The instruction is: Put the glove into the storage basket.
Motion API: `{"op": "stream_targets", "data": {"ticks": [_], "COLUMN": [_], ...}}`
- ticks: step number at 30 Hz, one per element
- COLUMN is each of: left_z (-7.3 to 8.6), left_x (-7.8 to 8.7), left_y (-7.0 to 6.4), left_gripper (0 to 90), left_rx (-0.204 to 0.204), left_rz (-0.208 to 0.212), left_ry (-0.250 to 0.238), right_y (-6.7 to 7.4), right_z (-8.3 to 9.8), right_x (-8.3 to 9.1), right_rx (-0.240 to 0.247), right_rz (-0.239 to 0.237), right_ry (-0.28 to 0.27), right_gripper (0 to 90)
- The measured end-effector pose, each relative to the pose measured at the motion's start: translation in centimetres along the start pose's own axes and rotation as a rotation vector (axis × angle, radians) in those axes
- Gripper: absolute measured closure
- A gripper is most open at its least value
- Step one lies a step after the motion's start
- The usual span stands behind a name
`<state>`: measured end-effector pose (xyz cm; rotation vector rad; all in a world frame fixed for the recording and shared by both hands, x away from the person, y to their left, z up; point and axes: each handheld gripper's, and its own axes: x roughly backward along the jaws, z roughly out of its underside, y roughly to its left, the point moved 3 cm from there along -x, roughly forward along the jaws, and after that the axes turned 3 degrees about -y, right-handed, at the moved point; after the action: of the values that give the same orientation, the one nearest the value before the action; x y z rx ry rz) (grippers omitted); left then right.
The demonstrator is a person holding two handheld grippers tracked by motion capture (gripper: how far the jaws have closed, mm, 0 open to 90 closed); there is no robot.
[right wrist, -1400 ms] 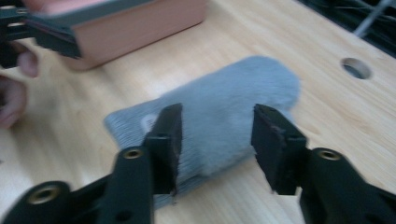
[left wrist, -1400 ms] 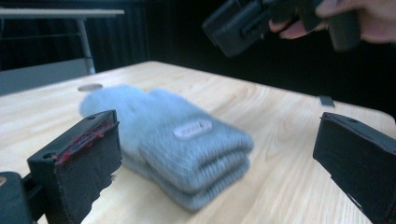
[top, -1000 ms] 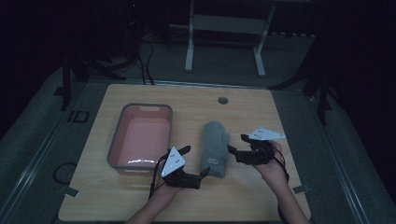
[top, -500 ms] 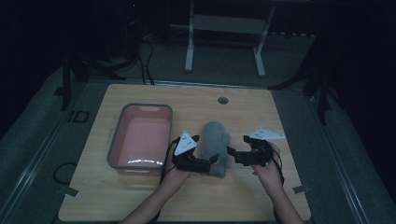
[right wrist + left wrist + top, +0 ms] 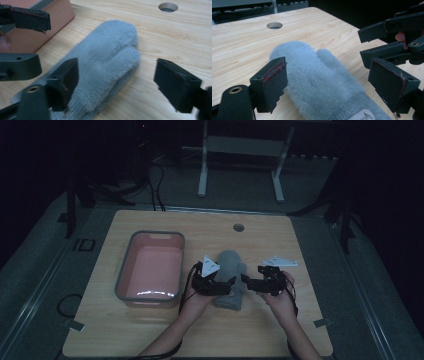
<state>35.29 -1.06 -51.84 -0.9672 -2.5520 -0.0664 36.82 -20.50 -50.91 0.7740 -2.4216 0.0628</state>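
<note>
Claws: your left gripper (image 5: 231, 281) has just been closing, mitten between its jaws but not yet pinched; right gripper (image 5: 246, 280) agape beside it. Table (image 5: 300, 240). Bin (image 5: 124, 270), centre-left. Mitten (image 5: 231, 275), flat at centre: unlifted, everything remains.

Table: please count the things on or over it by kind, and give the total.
Grey mitten: 1
Pink tub: 1
Handheld grippers: 2, left gripper and right gripper
Total: 4
</note>
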Motion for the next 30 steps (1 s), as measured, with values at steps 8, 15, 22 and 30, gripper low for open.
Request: {"op": "stream_targets", "data": {"ticks": [8,15,22,30], "left_z": [2.2,3.3,4.1,4.5], "left_x": [-0.9,-2.0,-2.9,-4.0], "left_y": [1.1,1.9,2.7,3.3], "left_gripper": [23.4,23.2,23.2,20.1], "left_rx": [0.049,0.101,0.155,0.221], "left_rz": [-0.035,-0.007,0.017,0.078], "left_ry": [0.101,0.160,0.189,0.234], "right_y": [-0.2,-0.6,-0.9,-1.2], "right_z": [1.0,2.5,3.0,3.4], "right_x": [-1.9,-3.8,-5.0,-5.6], "right_rx": [-0.032,-0.065,-0.111,-0.172], "right_rz": [-0.003,0.003,-0.041,-0.077], "right_ry": [0.040,0.097,0.143,0.188], "right_gripper": [28.8,28.9,31.8,36.8]}}
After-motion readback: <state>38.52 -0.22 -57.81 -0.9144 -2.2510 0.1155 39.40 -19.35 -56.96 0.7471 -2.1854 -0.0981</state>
